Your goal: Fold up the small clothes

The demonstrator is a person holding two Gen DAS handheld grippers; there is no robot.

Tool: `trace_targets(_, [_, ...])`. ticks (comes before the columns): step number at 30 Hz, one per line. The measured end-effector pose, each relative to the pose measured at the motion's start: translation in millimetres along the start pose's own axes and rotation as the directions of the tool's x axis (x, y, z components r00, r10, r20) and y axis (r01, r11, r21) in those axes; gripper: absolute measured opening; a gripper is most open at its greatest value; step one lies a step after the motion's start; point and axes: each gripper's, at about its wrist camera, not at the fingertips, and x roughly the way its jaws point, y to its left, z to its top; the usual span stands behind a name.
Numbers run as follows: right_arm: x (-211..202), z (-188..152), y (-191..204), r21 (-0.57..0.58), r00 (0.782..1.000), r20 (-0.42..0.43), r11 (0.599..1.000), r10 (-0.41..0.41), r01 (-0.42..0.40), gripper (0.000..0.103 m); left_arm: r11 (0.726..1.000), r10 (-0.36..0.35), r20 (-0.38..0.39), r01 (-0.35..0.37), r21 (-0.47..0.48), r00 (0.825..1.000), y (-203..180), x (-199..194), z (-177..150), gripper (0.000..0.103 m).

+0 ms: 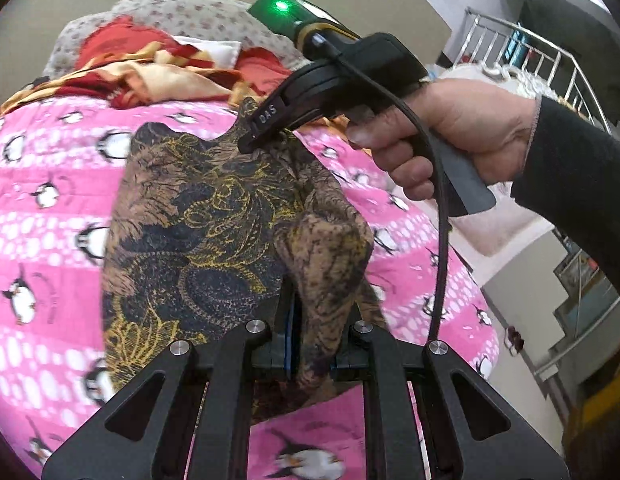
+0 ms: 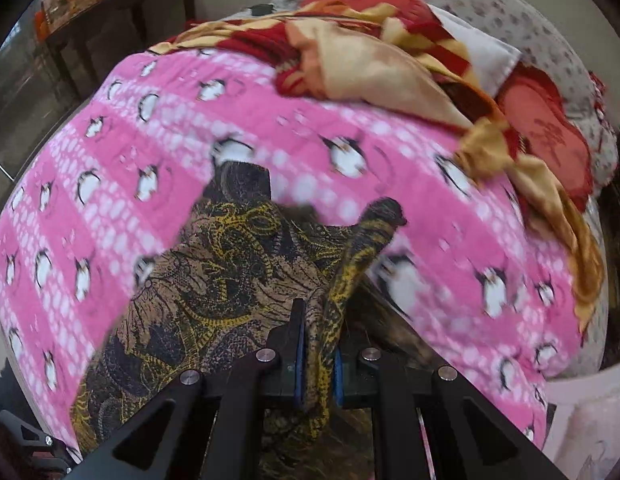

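A small brown and black garment with yellow line print (image 1: 197,220) hangs stretched between my two grippers above the pink penguin blanket (image 1: 41,208). My left gripper (image 1: 310,320) is shut on one edge of the garment, with cloth bunched between its fingers. My right gripper shows in the left wrist view (image 1: 253,140), shut on the far top edge. In the right wrist view the right gripper (image 2: 316,344) is shut on a fold of the same garment (image 2: 229,280), which drapes down to the left over the blanket (image 2: 109,184).
A crumpled red and gold cloth (image 1: 149,72) and a red item (image 2: 546,128) lie at the bed's far end against a grey flowered cushion (image 1: 181,12). A dark table (image 2: 121,20) stands beyond the bed. A stair railing (image 1: 550,64) is at the right.
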Motion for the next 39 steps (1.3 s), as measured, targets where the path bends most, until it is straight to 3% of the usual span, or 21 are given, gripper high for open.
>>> trace_targets(11, [8,-53,-54,0.051,1.000,-0.017,0.999,-0.004,0.005,0.010,0.997,0.024,-0.107,-0.015,0.079,0.994,-47,60,-18,0.010])
trace_targets(16, [25,-75,-83,0.187,0.998,0.029,0.980,0.062,-0.067,0.010,0.994,0.076,-0.163,-0.063,0.084,0.984,-48,77,-32,0.012])
trace_targets(20, [12,-92,-101,0.334,0.982,0.152,0.929,0.112,-0.157,0.010,0.996,0.027,-0.199,-0.008,0.091,0.980,-56,66,-38,0.020])
trace_targets(23, [-21,-107,-114,0.418,0.955,0.291,0.890,0.060,-0.183,0.013,0.990,-0.031,-0.229,0.061,0.124,0.973,-61,43,-47,0.020])
trace_targets(25, [-48,-123,-116,0.468,0.936,0.352,0.870,-0.025,-0.153,0.013,0.985,-0.049,-0.188,0.078,0.151,0.981,-60,18,-48,0.020])
trace_targets(27, [-71,-141,-102,0.457,0.912,0.409,0.868,-0.013,-0.193,0.013,0.984,-0.007,-0.111,0.026,0.174,0.994,-51,-6,-43,0.020])
trace_targets(30, [-84,-167,-48,0.359,0.912,0.410,0.913,0.032,-0.194,0.013,0.987,0.106,-0.037,-0.101,0.129,0.994,-18,-18,-25,0.020])
trace_targets(32, [-82,-184,-12,0.309,0.918,0.393,0.932,0.056,-0.190,0.013,0.985,0.165,-0.050,-0.162,0.056,0.985,12,-9,-16,0.020])
trace_targets(35, [-67,-212,25,0.277,0.928,0.366,0.944,0.069,-0.180,0.013,0.980,0.184,-0.175,-0.195,-0.049,0.967,52,19,-23,0.018])
trace_targets(37, [-41,-229,39,0.298,0.949,0.311,0.943,0.047,-0.144,0.013,0.974,0.206,-0.189,-0.220,-0.057,0.960,61,24,-34,0.009])
trace_targets(39, [-15,-248,50,0.336,0.968,0.250,0.934,0.034,-0.119,0.014,0.974,0.205,-0.178,-0.218,-0.057,0.962,60,22,-41,0.009])
